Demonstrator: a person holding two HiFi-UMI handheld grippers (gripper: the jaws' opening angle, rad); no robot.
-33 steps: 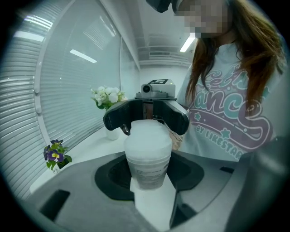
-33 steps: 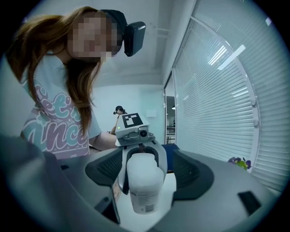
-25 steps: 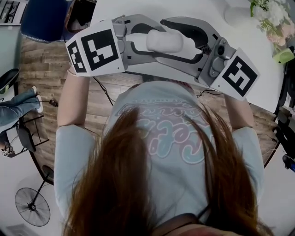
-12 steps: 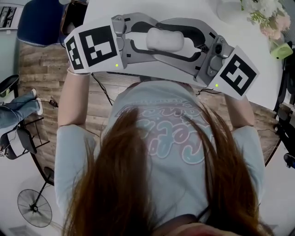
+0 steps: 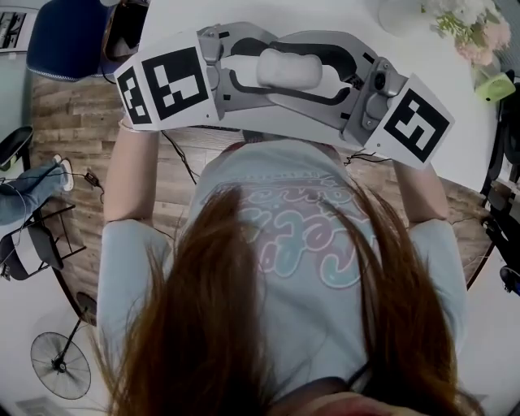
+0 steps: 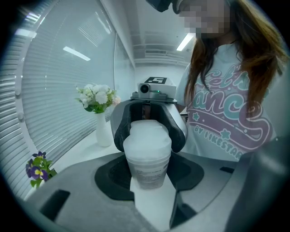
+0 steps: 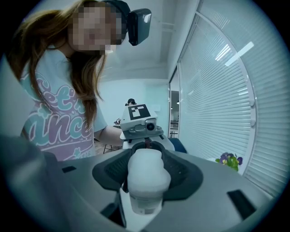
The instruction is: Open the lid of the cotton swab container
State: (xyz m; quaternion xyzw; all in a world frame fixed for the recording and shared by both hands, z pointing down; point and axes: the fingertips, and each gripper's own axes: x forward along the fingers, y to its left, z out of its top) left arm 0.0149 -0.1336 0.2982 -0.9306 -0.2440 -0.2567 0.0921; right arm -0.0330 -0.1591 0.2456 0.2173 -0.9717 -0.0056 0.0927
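Head view, cotton swab container (image 5: 288, 69) upright at the white table's (image 5: 244, 12) near edge, left gripper (image 6: 149, 176) clamped on its body, right gripper (image 7: 146, 174) opposite, jaws just closing on its lid (image 7: 145, 163)

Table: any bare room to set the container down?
Bare: the table strip beyond the container, from the left edge to the vase; also a patch by the right edge, nearer than the flowers. Crowded: far right corner, with vase, flowers and a green thing.
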